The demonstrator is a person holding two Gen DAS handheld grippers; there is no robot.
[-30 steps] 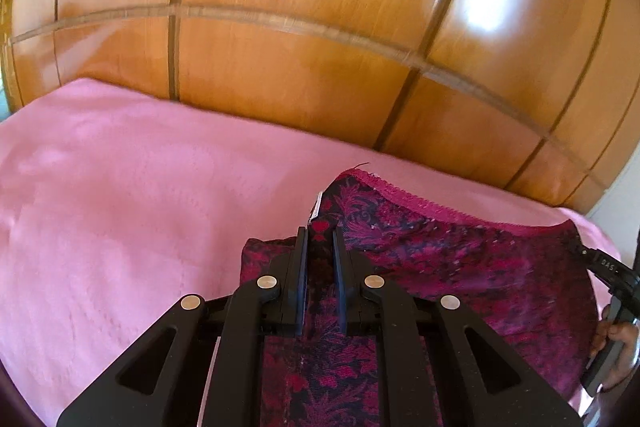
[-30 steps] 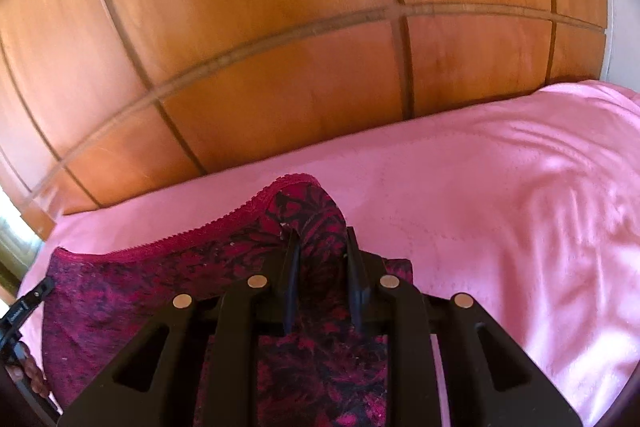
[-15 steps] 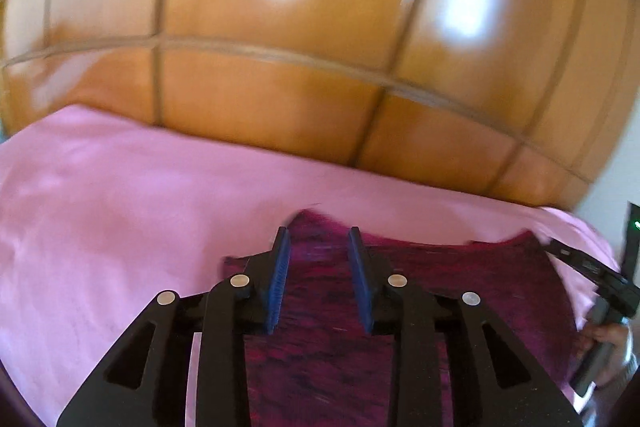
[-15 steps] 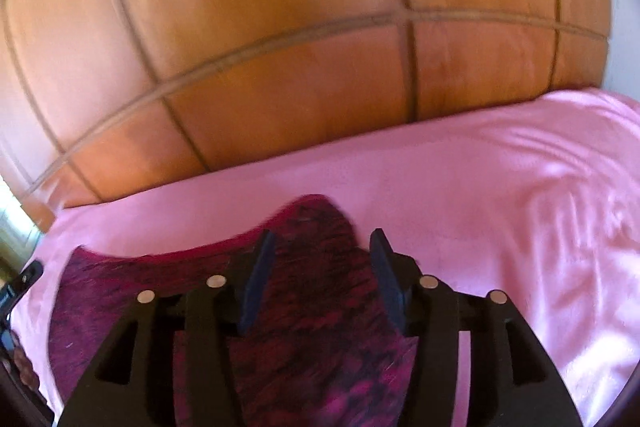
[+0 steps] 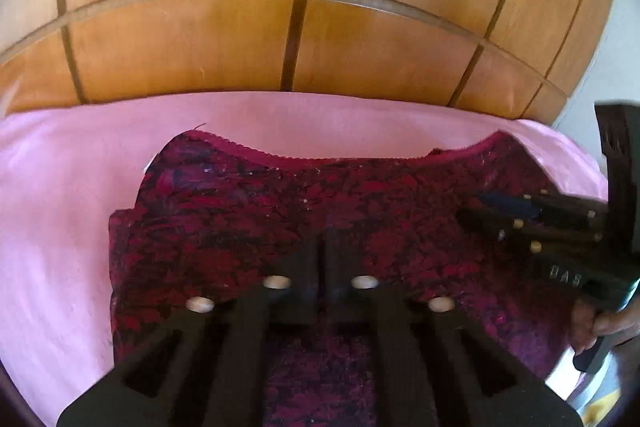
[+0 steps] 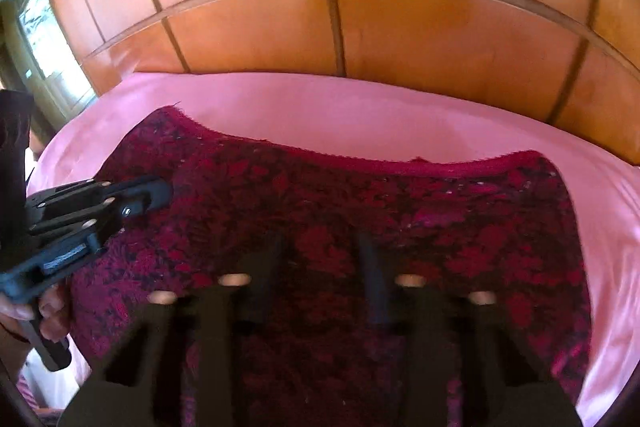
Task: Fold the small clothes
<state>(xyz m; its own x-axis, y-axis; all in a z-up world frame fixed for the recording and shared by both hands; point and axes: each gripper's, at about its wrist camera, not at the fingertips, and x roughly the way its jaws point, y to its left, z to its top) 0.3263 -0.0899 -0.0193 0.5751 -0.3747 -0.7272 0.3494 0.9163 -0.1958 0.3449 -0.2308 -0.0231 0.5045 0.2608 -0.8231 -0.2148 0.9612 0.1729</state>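
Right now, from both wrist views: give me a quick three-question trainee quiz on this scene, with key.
1. True or false: the dark red patterned garment hangs in the air, clear of the pink sheet.
2. Which has its fingers apart? A) left tool B) right tool C) neither
3. Fill in: the panelling behind the sheet is made of ___.
Key: 1 false, it lies on the sheet. 2 B. 3 wood.
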